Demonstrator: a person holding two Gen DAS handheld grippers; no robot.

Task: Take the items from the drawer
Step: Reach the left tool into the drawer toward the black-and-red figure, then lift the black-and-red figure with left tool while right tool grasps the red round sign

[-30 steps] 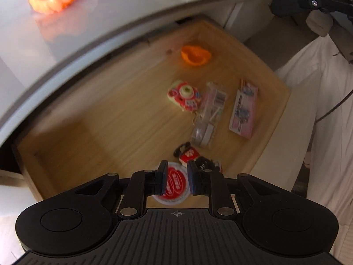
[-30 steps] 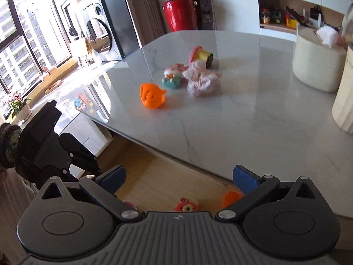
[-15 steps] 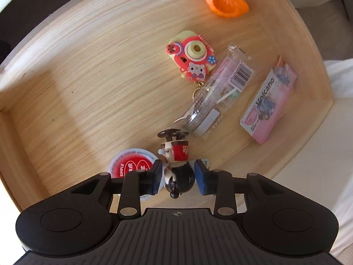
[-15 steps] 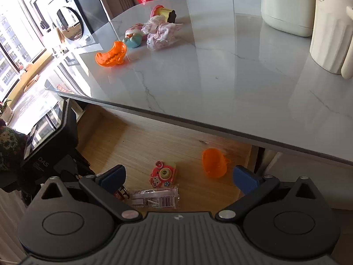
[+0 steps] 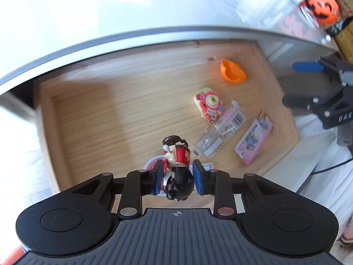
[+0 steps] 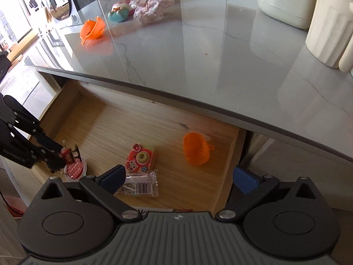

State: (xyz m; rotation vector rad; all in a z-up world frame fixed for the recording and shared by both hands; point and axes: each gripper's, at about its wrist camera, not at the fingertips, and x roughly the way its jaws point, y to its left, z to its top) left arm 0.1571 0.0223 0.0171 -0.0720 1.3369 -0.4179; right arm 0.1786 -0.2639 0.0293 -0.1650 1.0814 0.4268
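Left gripper [image 5: 177, 177] clamped on small doll figurine [image 5: 178, 172], held by its dark head above the drawer [image 5: 88, 121] floor; looks lifted clear, over a round red-lidded cup [image 6: 75, 169]. Right gripper [image 6: 178, 180] spread wide, empty, hovering over the drawer front.

Still in drawer: toy camera [image 5: 208, 106], clear packet [image 5: 220, 130], pink card pack [image 5: 253, 142], orange cup [image 5: 232, 71].

Countertop [image 6: 220, 66] already holds 4 or so items. Judged roughly half done; 5 pieces left plus the doll's placement.

We see bright daylight from window [image 6: 13, 22], glare on countertop [image 6: 198, 44]; left view blurry, fisheye-bent edges.
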